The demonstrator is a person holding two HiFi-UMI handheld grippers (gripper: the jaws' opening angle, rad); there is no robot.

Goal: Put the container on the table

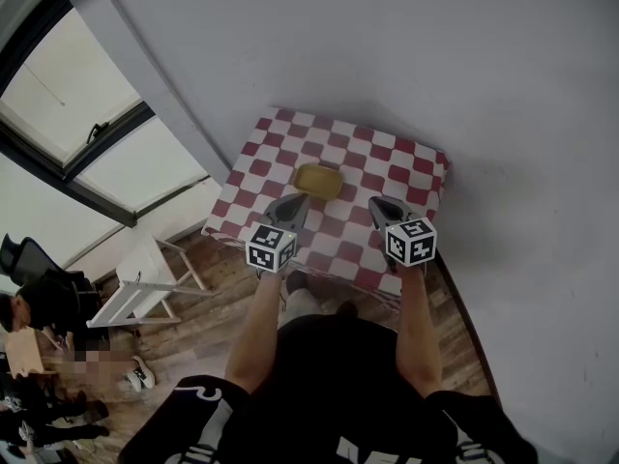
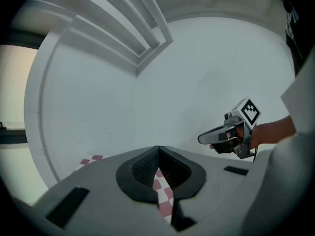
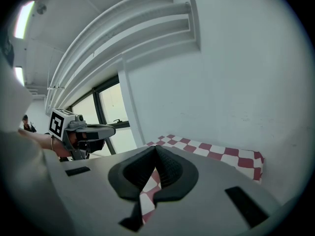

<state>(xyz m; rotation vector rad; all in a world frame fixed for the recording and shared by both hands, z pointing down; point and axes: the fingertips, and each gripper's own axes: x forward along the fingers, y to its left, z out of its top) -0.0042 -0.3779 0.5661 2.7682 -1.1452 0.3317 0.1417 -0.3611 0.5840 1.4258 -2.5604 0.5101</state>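
Window (image 1: 68, 95): far left, dark frame, bright panes.
White folding stand (image 1: 145, 288): on the wooden floor (image 1: 227, 307), just left of the table.
Table (image 1: 437, 177): set against the white wall (image 1: 435, 56), under a red-and-white checked cloth (image 1: 363, 153).
Left gripper (image 1: 298, 201): over the near-left part of the cloth, marker cube toward the person. Its 2 jaws are pressed together and grip nothing. The left gripper view shows only checked cloth through the slit below the tips.
Container (image 1: 318, 181): yellow and shallow, lying on the cloth near the table's middle. It sits between the 2 gripper tips and just beyond them, and neither holds it.
Right gripper (image 1: 377, 204): over the near-right part of the cloth, level with the other. Its 2 jaws are closed tight and empty. The right gripper view shows only cloth squares below the tips.
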